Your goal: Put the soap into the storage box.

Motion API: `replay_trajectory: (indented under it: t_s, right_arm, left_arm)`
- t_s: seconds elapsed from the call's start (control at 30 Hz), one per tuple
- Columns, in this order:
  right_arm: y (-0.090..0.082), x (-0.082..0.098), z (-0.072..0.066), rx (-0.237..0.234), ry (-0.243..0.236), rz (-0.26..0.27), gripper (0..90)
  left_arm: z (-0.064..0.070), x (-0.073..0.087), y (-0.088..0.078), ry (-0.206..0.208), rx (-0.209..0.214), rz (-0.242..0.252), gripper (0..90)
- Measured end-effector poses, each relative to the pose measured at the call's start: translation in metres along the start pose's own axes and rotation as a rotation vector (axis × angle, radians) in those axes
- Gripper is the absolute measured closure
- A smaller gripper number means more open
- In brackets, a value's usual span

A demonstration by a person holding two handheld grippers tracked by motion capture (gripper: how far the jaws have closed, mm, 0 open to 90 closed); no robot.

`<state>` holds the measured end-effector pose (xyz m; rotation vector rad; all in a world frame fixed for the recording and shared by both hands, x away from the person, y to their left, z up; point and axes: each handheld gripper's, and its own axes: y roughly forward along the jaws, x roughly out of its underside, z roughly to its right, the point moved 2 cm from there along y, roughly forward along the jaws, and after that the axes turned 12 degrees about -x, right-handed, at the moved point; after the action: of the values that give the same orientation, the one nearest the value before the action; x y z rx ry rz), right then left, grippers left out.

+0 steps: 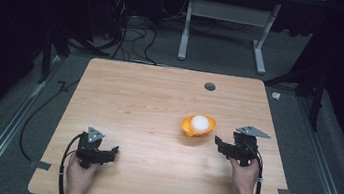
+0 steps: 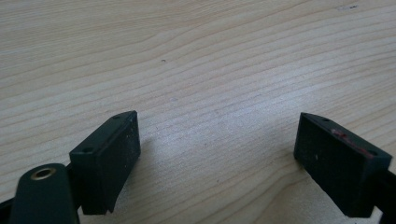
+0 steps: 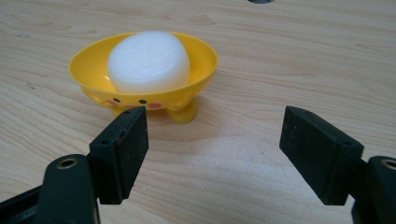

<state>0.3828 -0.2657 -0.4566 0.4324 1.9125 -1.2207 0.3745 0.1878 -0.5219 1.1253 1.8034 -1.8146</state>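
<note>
A small yellow dish [image 1: 190,126] on little feet stands right of the table's middle, with a white rounded soap-like lump [image 1: 200,123] lying in it. In the right gripper view the dish [image 3: 88,65] and its white lump [image 3: 148,60] sit just beyond the left jaw. My right gripper [image 1: 219,144] is open, low over the table just right of the dish, holding nothing; its jaws [image 3: 212,149] stand wide apart. My left gripper [image 1: 113,151] rests near the front left of the table, open and empty, with bare wood between its jaws [image 2: 217,158].
The wooden table [image 1: 149,99] has a round grey cable hole [image 1: 209,86] near its far edge. Beyond it stand a white desk frame [image 1: 226,13] and loose cables [image 1: 132,36] on the grey floor. Cables trail from both grippers off the front edge.
</note>
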Motion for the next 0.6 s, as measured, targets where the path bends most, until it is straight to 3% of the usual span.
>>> replay_trajectory:
  t_s: [0.6]
  right_arm:
    - [0.002,0.013,-0.01,-0.016,-0.012,-0.012,24.6]
  left_arm:
    - [0.0,0.0,0.0,0.0,0.0,0.0,14.9]
